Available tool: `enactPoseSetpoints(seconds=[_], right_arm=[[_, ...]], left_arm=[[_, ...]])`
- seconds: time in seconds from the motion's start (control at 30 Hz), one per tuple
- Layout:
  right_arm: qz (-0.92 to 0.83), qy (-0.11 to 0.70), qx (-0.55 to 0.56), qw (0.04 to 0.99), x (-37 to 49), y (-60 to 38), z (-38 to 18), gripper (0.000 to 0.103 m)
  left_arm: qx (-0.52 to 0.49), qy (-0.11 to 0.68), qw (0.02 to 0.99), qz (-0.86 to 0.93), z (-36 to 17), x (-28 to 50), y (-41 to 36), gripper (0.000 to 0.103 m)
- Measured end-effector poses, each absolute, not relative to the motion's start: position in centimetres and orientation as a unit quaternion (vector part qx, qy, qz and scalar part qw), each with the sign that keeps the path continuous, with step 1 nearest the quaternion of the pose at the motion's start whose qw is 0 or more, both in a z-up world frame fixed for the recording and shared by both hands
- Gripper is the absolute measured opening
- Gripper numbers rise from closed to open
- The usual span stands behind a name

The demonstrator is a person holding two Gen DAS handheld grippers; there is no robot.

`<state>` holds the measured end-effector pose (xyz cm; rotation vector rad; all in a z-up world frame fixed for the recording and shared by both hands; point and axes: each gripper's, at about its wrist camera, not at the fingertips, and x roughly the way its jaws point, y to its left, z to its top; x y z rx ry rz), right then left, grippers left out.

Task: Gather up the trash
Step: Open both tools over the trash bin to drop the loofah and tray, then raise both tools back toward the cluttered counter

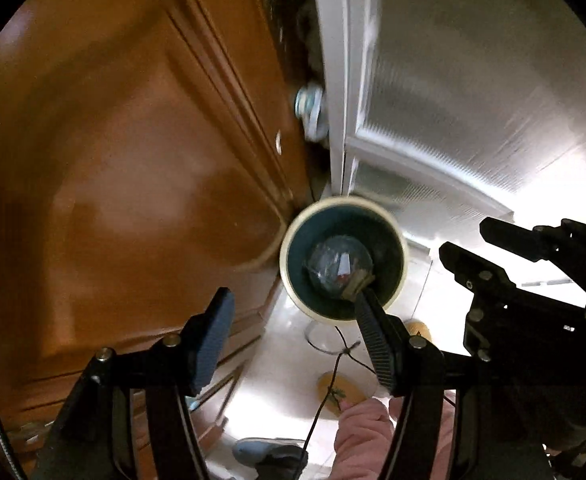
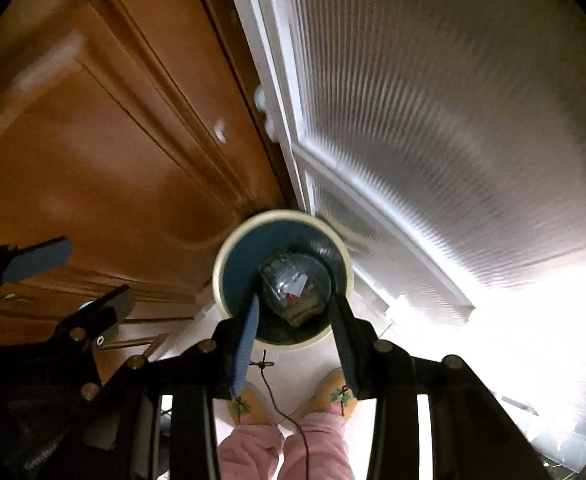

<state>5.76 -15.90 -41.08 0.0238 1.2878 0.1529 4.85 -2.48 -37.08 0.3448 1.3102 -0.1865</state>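
**Inspector:** Status of left gripper [image 1: 291, 298], please.

**Assistant:** Jaws stand wide apart, about half their travel, with nothing between the pads. It points steeply down over the waste bin [image 1: 285, 248]. In its own view the ribbed right finger [image 1: 373, 332] overlaps the trash [image 1: 339, 264], but I cannot tell any contact there; the bundle lies lower, inside the bin.

**Inspector:** And the right gripper [image 2: 295, 300]?

**Assistant:** Partly open, narrower than the left. In its own view the trash sits framed between the two fingers. The left wrist view, however, shows this gripper off to the side, apart from the bundle, with empty fingers. Finding: it grasps nothing.

**Inspector:** Location of the trash?

**Assistant:** A crumpled clear plastic bundle with a red scrap and a brownish lump, resting in the bottom of the bin. The bin is round, with a cream rim and a dark teal inside. It stands on the pale floor [image 2: 293, 364] in the corner where the brown wooden door [image 1: 133, 160] meets the white ribbed glass door [image 1: 473, 100].

**Inspector:** Person?

**Assistant:** Pink trouser legs [image 2: 249, 448] and yellow slippers [image 2: 333, 392], just near the bin. Both views are motion-blurred.
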Motion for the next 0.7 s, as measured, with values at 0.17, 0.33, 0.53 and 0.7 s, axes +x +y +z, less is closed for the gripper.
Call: enactPoseSetpoints(seconds=[0.17,0.33,0.53,0.7], right_arm=[[0.066,0.561,0.009,0.825,4.5,-16.7,-33.3,0.038],[0.048,0.518,0.014,0.854,3.6,-17.8,-25.5,0.038],[0.019,0.479,0.017,0.877,2.2,-19.3,-18.7,0.039],[-0.016,0.456,0.01,0.89,1.1,-20.6,-14.6,0.044]], left_arm=[[0.155,0.575,0.796,-0.108,-30.2,4.3,-3.1,0.061],[0.141,0.554,0.809,-0.139,-24.0,4.5,-3.9,0.064],[0.138,0.51,0.832,-0.166,-17.1,4.4,-4.4,0.068],[0.15,0.472,0.846,-0.194,-13.7,4.4,-5.3,0.069]])
